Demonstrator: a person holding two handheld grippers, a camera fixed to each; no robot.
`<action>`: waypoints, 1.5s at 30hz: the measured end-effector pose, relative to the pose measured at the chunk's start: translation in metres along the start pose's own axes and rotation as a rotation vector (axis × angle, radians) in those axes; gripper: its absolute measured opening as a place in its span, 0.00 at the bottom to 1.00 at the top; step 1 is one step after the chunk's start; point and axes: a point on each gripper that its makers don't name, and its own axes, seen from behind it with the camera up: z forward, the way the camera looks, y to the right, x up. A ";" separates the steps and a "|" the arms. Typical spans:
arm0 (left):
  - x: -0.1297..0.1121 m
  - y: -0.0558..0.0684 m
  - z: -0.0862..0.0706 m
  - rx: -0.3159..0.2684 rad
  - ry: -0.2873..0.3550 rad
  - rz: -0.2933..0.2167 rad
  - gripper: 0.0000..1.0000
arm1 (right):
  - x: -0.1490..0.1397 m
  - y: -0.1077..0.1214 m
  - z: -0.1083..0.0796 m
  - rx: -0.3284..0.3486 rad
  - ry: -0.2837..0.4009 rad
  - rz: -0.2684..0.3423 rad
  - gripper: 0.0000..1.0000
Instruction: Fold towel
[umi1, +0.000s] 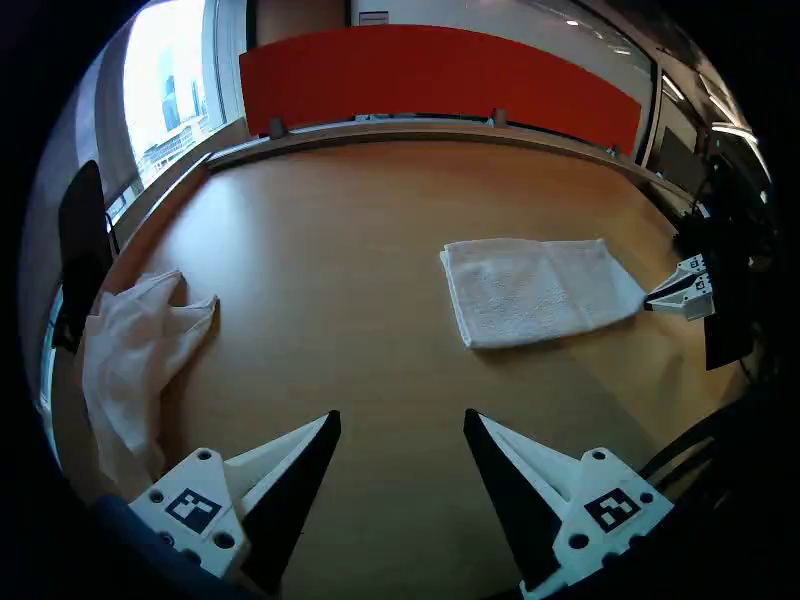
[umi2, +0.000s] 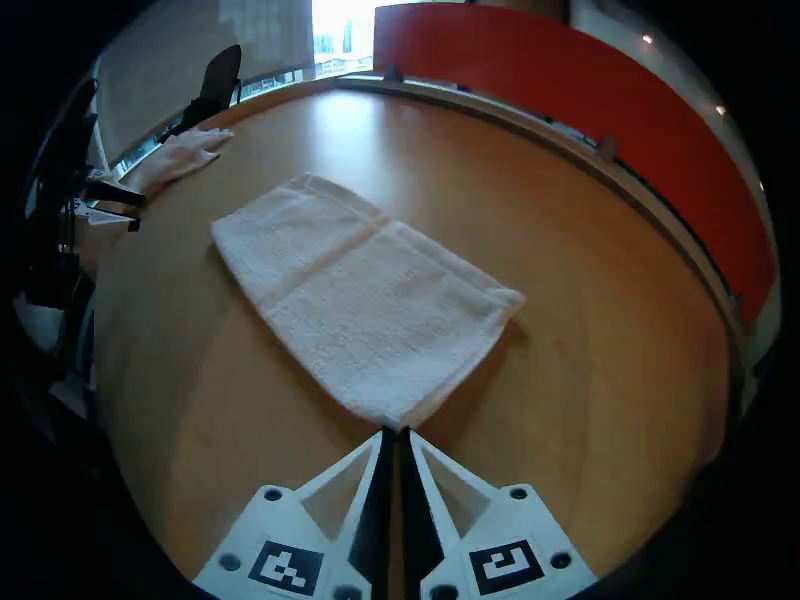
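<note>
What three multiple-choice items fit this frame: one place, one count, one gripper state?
1. Where does the crumpled cloth lie relative to the folded towel?
A. on top of it
B. apart from it, near the table edge
C. tucked under it

2. How many white fabrics are on the table?
A. one
B. two
C. four

3. The left hand-held gripper is:
A. open, nothing between its fingers
B. shut on the towel
C. shut on the cloth

Key:
1 B: bare wood separates the two.
2 B: one folded towel plus one crumpled cloth.
3 A: its fingers stand wide apart over bare table.
</note>
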 end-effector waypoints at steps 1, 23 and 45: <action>0.000 0.000 0.000 0.000 0.001 0.000 0.91 | 0.002 0.000 -0.001 -0.002 0.007 0.002 0.04; -0.007 -0.008 -0.006 0.031 0.073 -0.024 0.91 | 0.050 0.008 -0.021 -0.040 0.099 -0.037 0.04; -0.035 -0.008 -0.024 0.031 0.055 -0.057 0.91 | 0.117 0.016 -0.049 -0.093 0.195 -0.157 0.04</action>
